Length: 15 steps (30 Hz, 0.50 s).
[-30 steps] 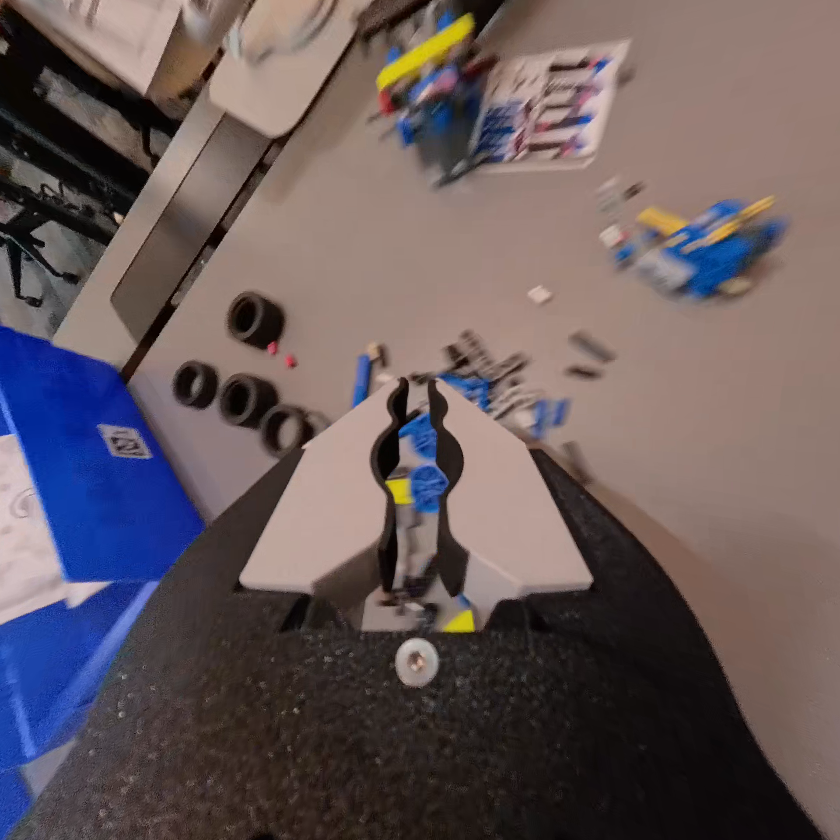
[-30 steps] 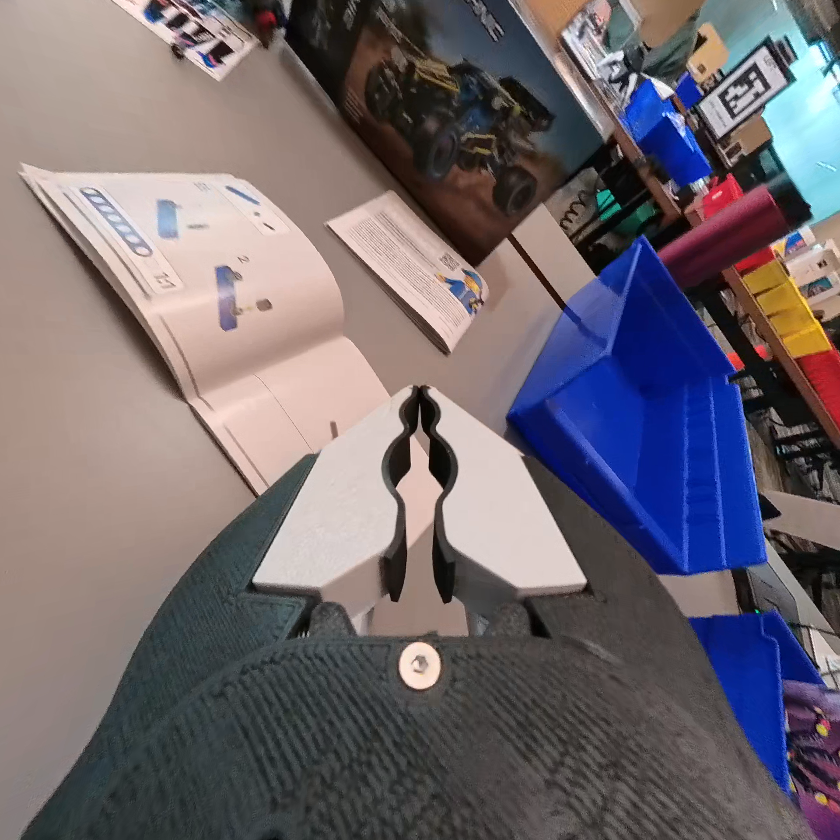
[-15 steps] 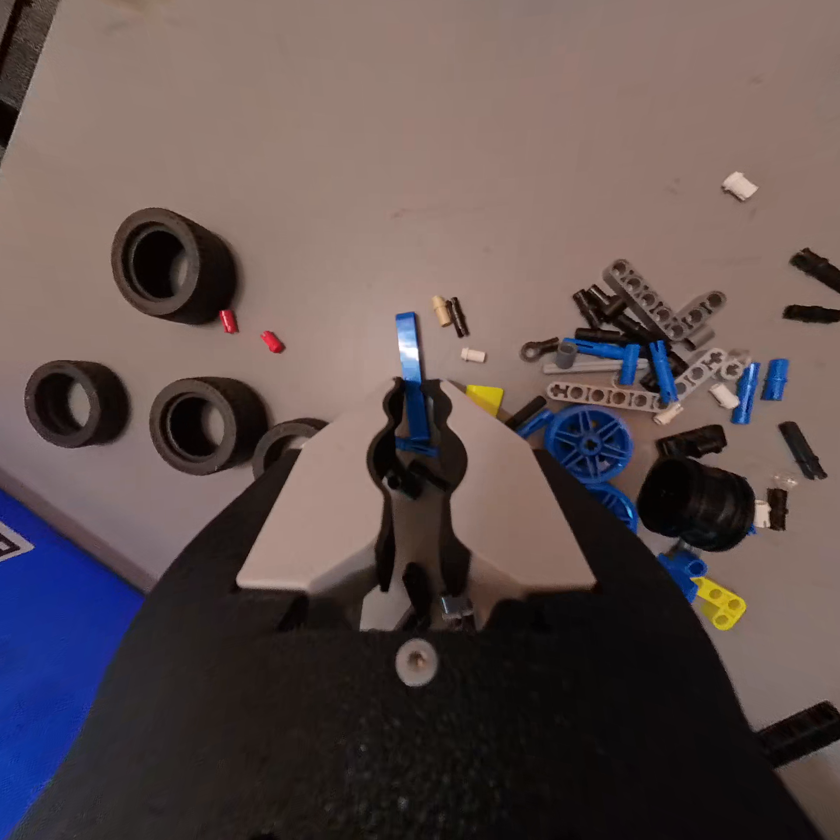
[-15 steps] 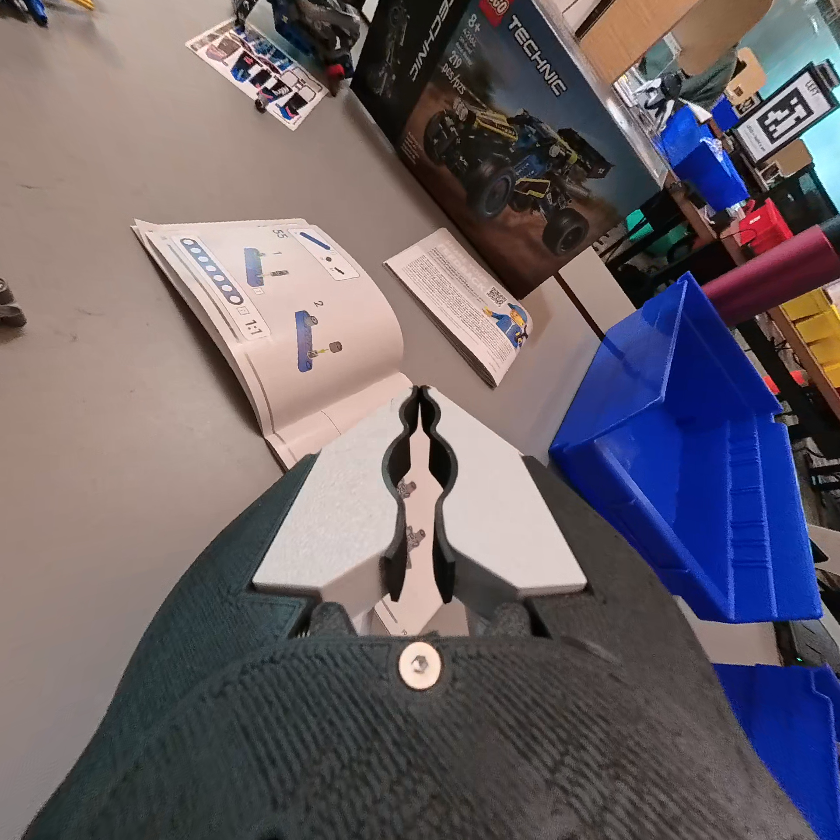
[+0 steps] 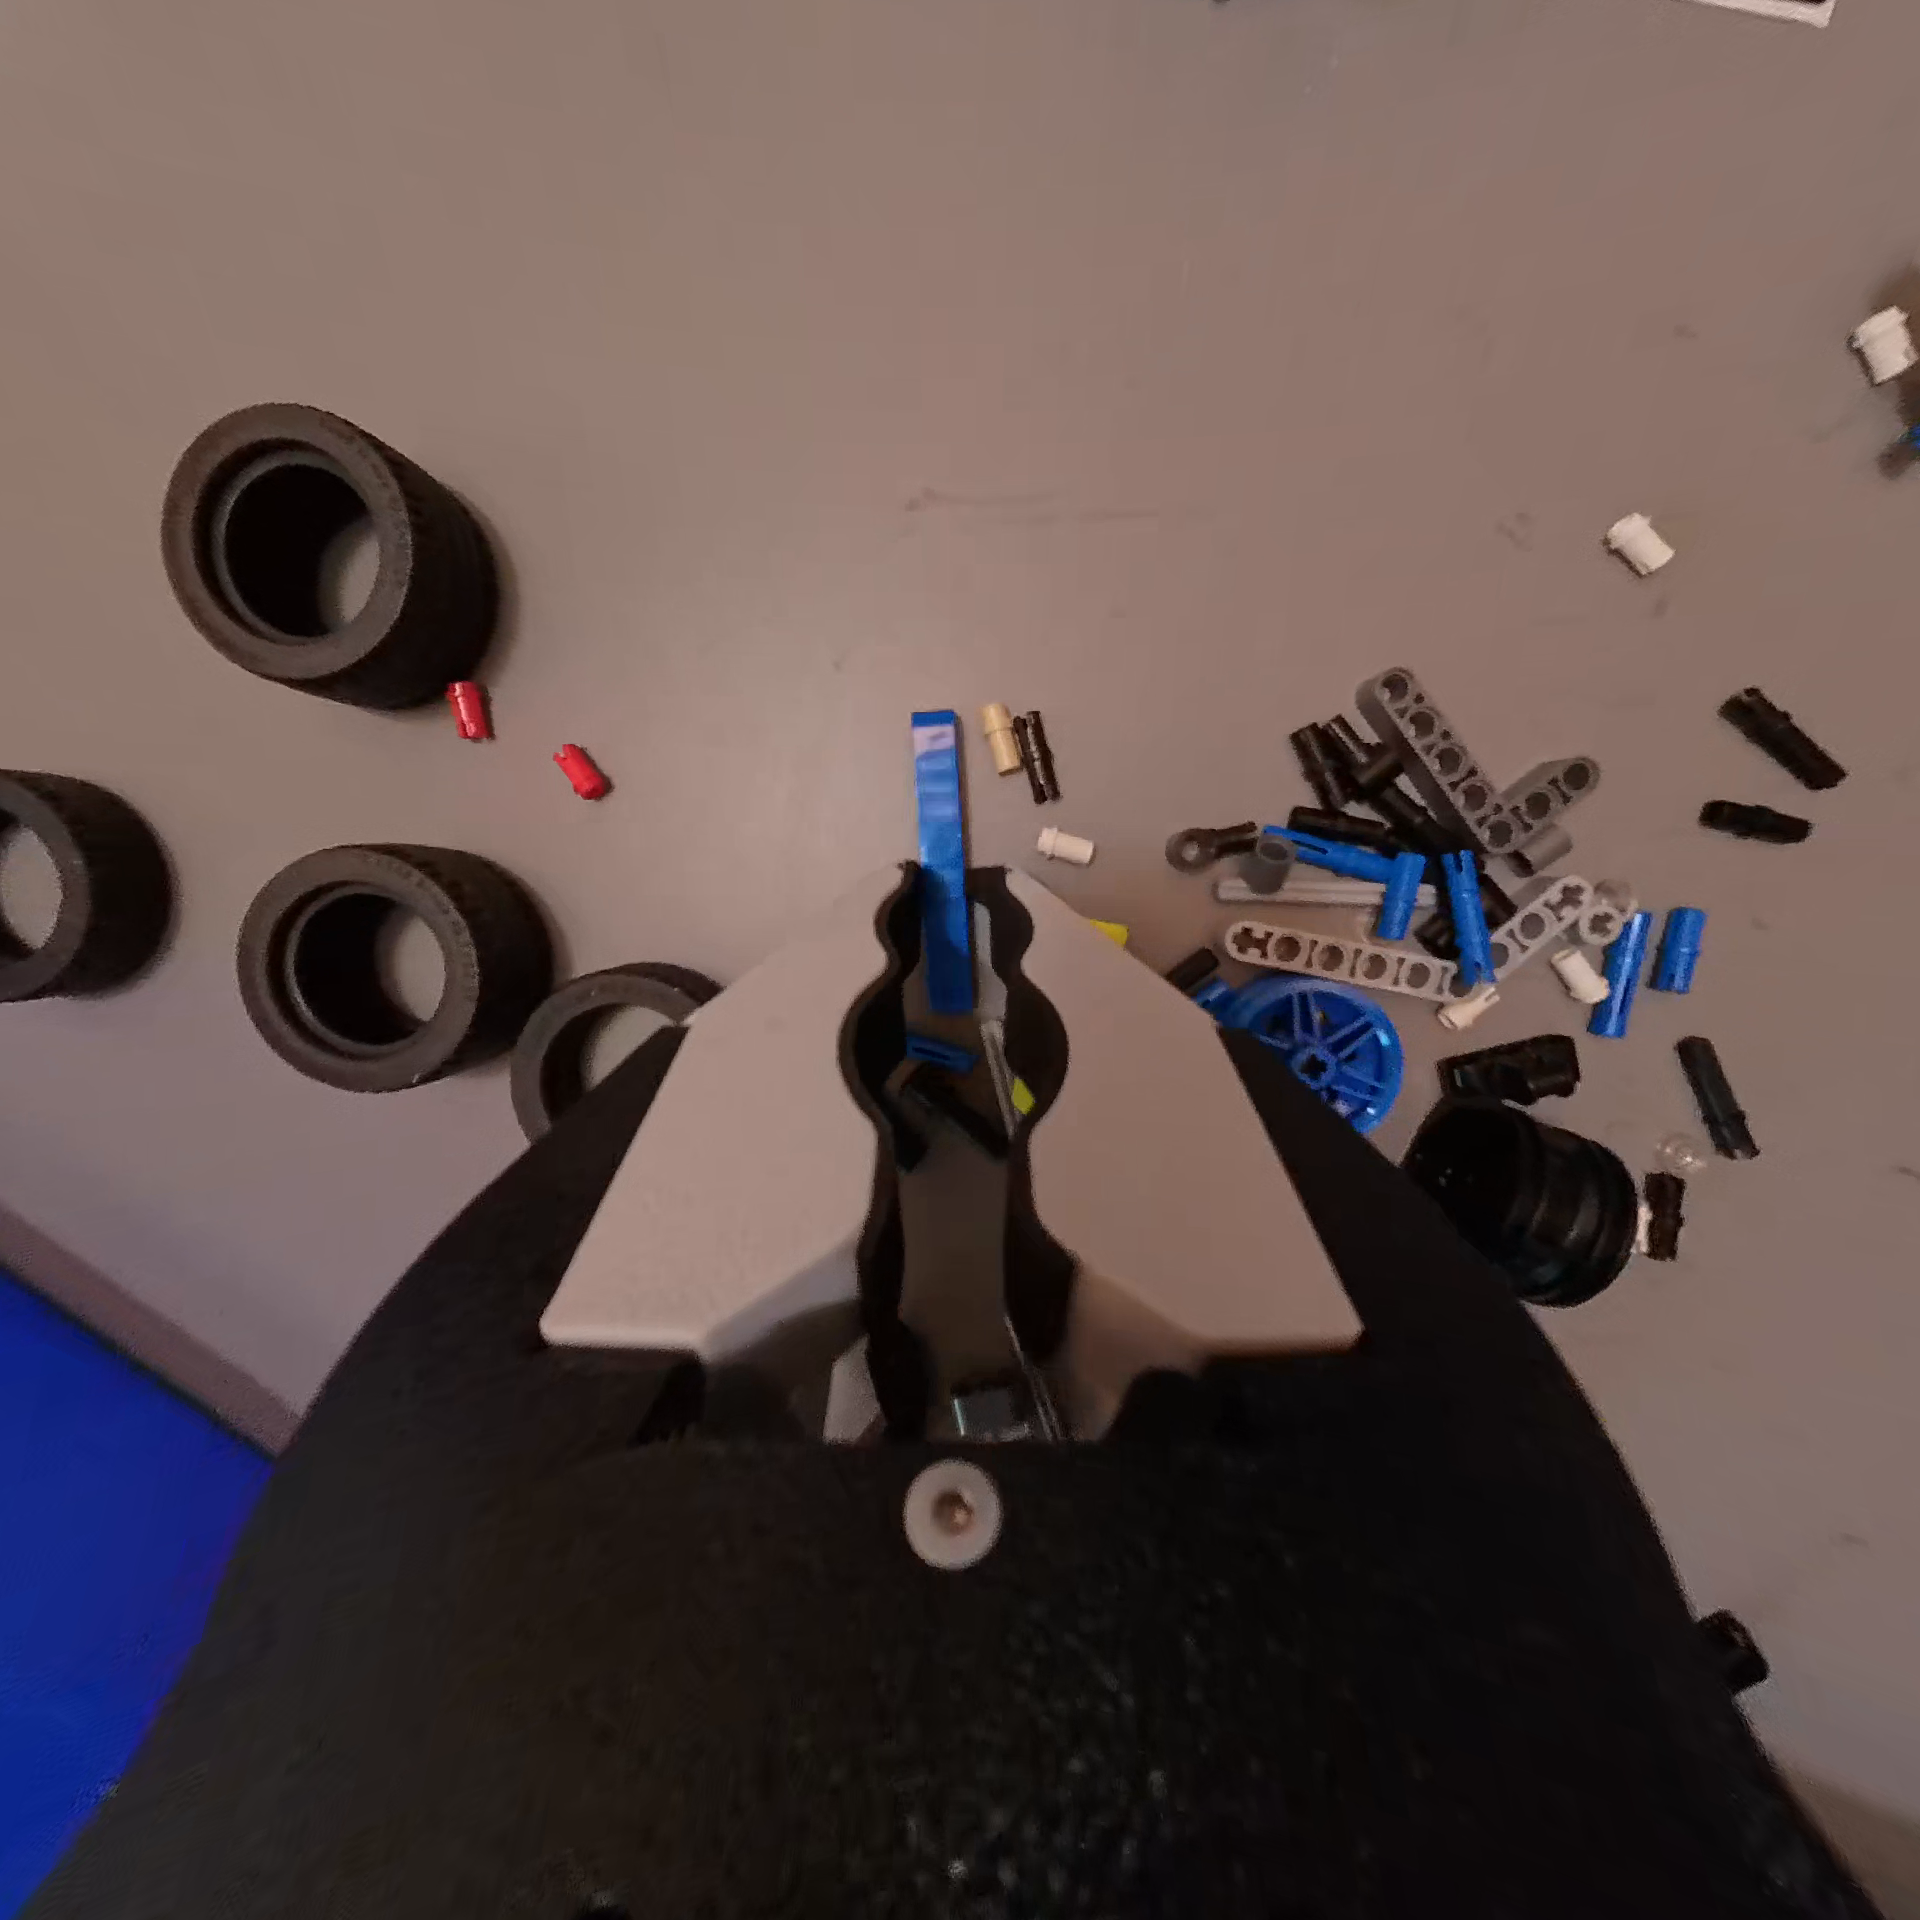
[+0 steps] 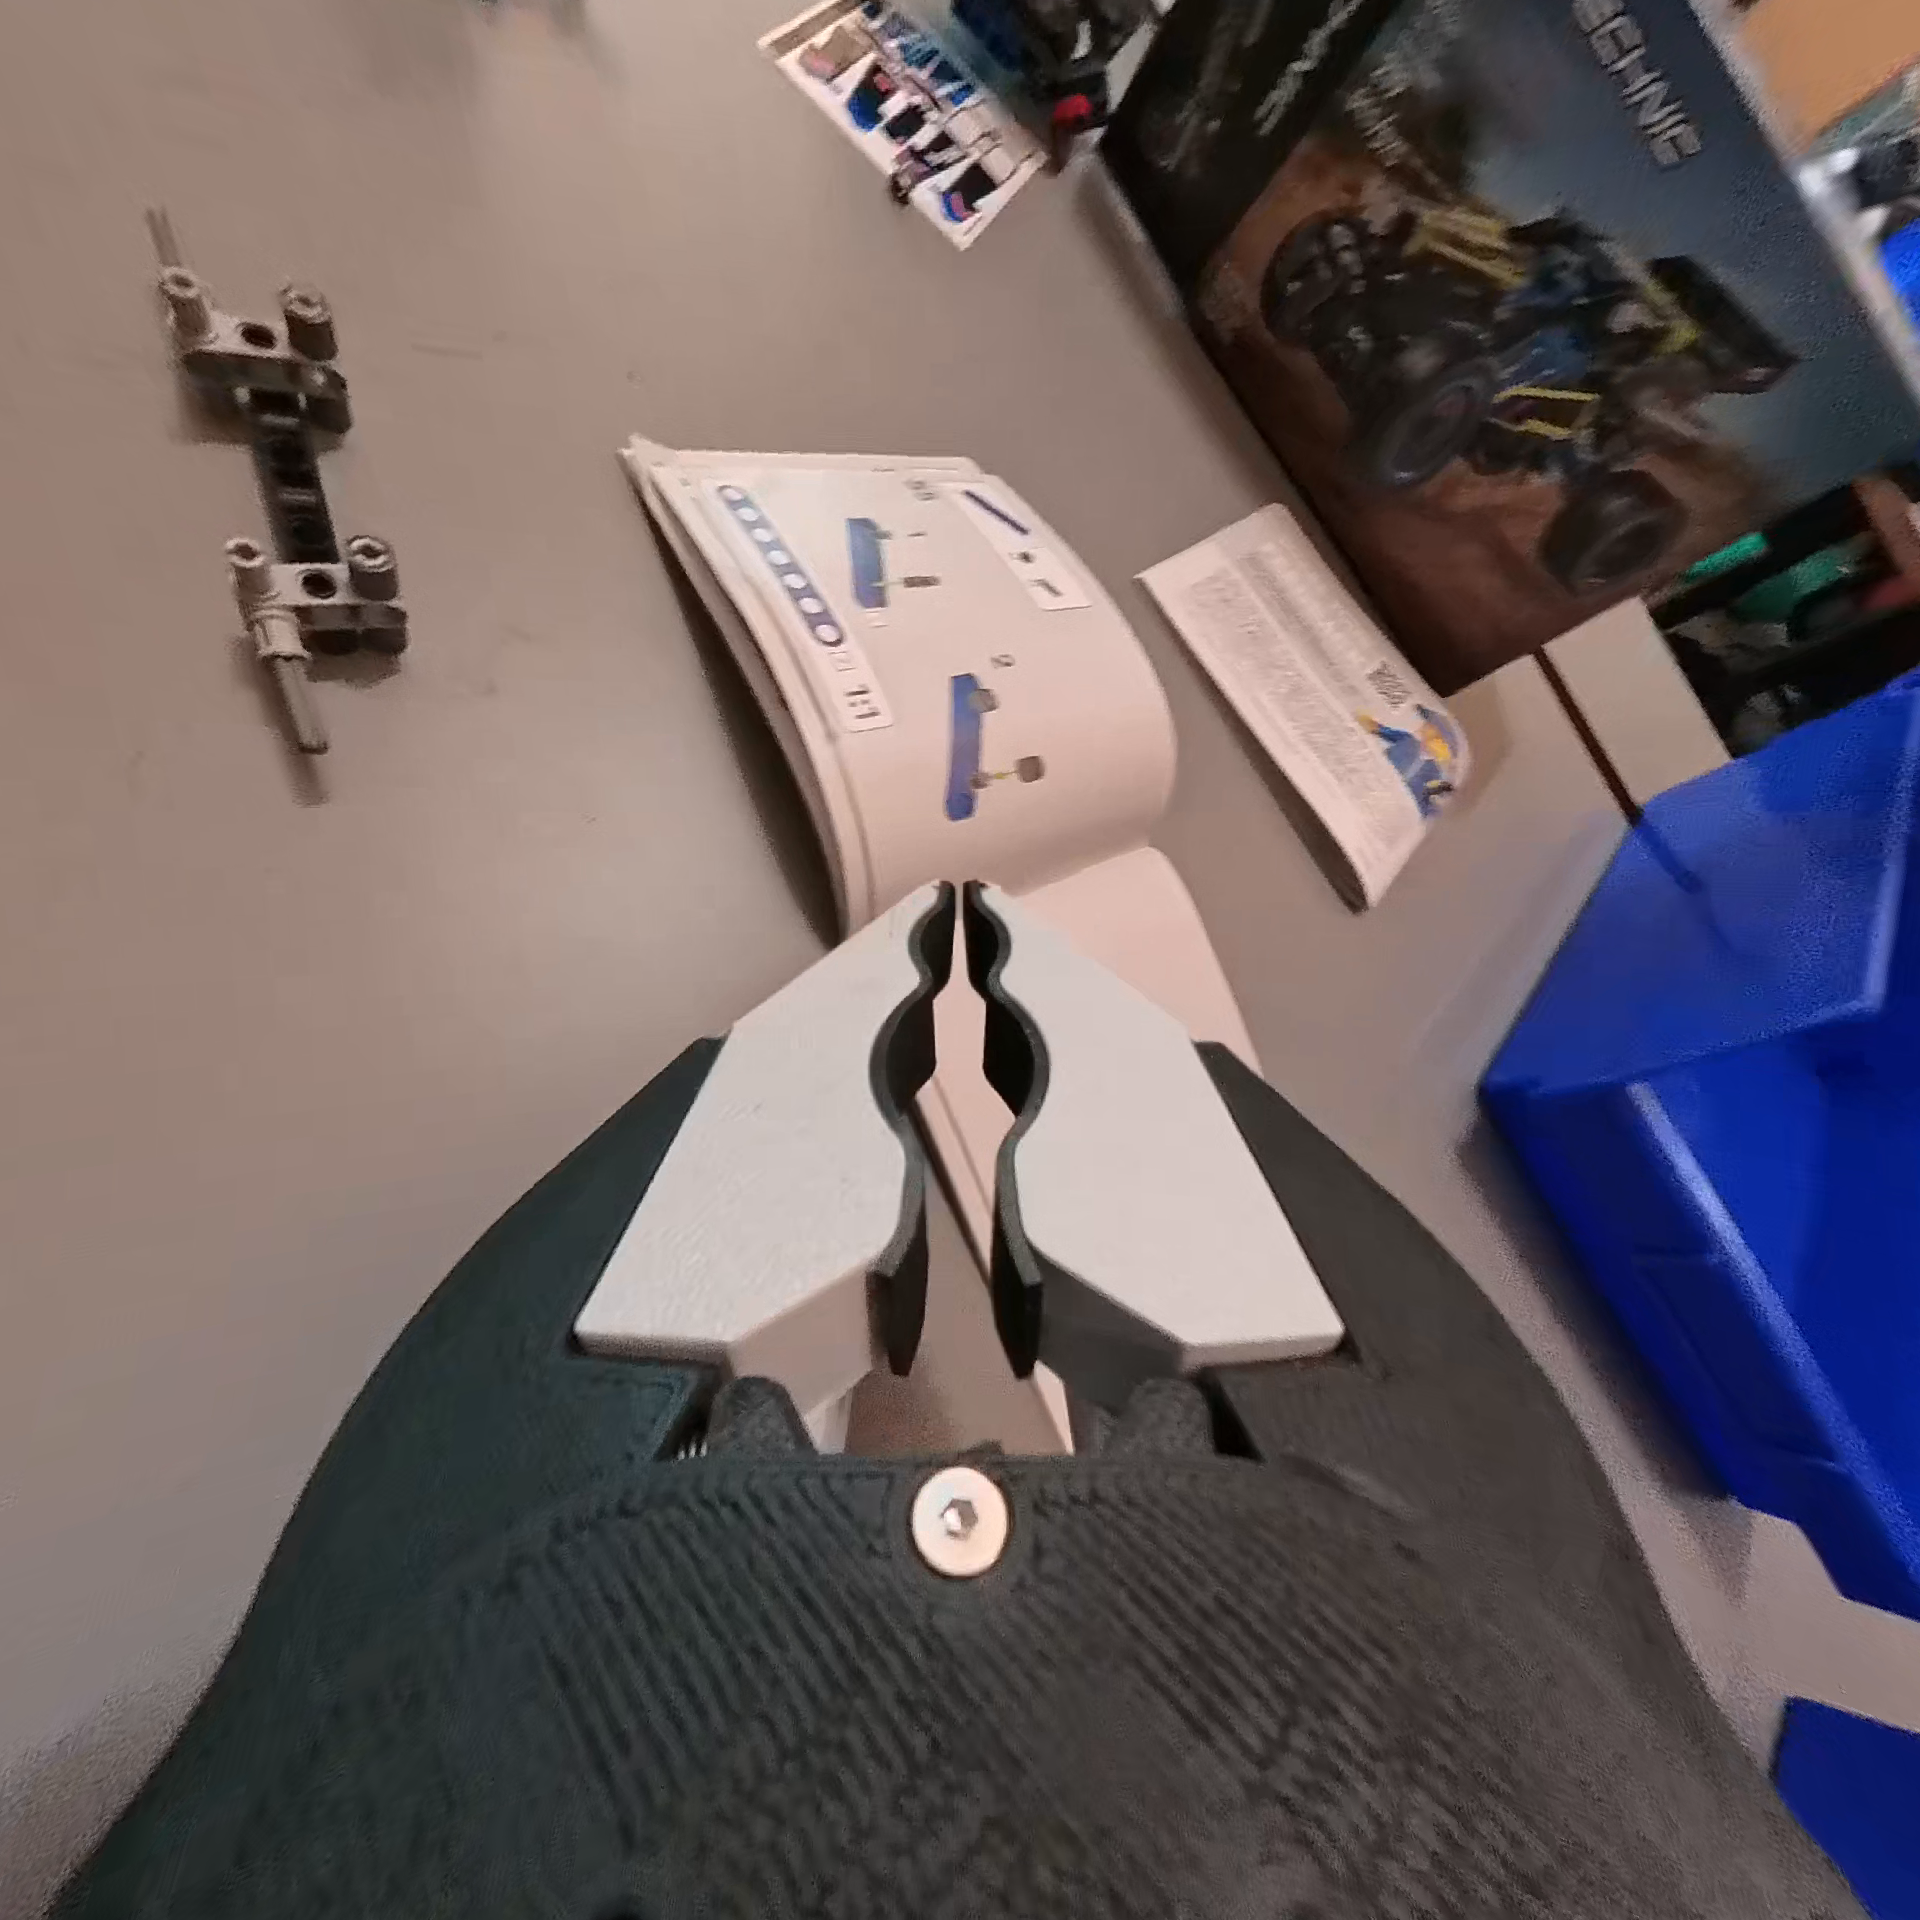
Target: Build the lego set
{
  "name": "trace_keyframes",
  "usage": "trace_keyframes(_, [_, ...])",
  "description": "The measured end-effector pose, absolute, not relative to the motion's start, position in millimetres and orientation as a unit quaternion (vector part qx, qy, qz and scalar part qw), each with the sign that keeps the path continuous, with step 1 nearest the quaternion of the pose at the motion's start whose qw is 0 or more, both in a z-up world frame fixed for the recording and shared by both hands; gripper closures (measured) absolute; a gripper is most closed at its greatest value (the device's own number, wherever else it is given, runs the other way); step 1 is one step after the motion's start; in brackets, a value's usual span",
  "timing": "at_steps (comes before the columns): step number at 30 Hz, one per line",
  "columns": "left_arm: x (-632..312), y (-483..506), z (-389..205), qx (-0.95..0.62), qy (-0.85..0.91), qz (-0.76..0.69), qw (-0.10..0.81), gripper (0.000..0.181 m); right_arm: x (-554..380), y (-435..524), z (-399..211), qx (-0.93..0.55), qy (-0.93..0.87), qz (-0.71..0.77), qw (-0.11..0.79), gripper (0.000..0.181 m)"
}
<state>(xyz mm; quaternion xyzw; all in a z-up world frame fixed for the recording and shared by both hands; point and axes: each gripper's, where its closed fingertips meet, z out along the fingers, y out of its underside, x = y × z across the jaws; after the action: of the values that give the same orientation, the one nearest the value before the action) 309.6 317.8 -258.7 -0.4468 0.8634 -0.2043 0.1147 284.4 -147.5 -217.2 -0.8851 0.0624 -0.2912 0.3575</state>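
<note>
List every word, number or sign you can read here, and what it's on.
I won't copy writing; these things bear it:
Set box: large lettering, partly blurred.
Open instruction booklet: small step numbers.
Folded leaflet: fine print, too small.
Printed sheet: too blurred.
Loose parts: none visible.

1. Four black tyres point(image 5: 330, 556) at the left of the left wrist view, the lowest half hidden.
2. Two red pins point(image 5: 470, 710) just right of them.
3. Two white bushes point(image 5: 1640, 543) at upper right.
4. One blue wheel hub point(image 5: 1317, 1058) in the loose pile.
5. Right wrist view: two booklets point(image 6: 914, 665), one set box point(image 6: 1538, 312), one grey-black subassembly point(image 6: 296, 488).
</note>
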Motion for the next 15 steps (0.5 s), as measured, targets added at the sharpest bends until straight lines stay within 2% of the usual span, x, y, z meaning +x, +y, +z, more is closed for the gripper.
trace_keyframes(1, [310,318,-258,-0.447,0.862,-0.208,0.117,0.172,284,-145,-224,-0.889,0.06,-0.287,0.35,0.181])
trace_keyframes(4, [313,316,-243,-0.434,0.86,-0.218,0.155,0.173,287,-142,-235,-0.897,0.053,-0.291,0.328,0.181])
trace_keyframes(9, [306,286,-175,-0.351,0.857,-0.236,0.295,0.173,294,-134,-244,-0.901,0.05,-0.282,0.325,0.181])
trace_keyframes(12, [280,211,-135,-0.221,0.847,-0.286,0.39,0.173,298,-131,-246,-0.9,0.055,-0.287,0.324,0.181])
trace_keyframes(15, [242,135,-137,-0.067,0.827,-0.263,0.493,0.173,293,-130,-225,-0.888,0.089,-0.299,0.337,0.178])
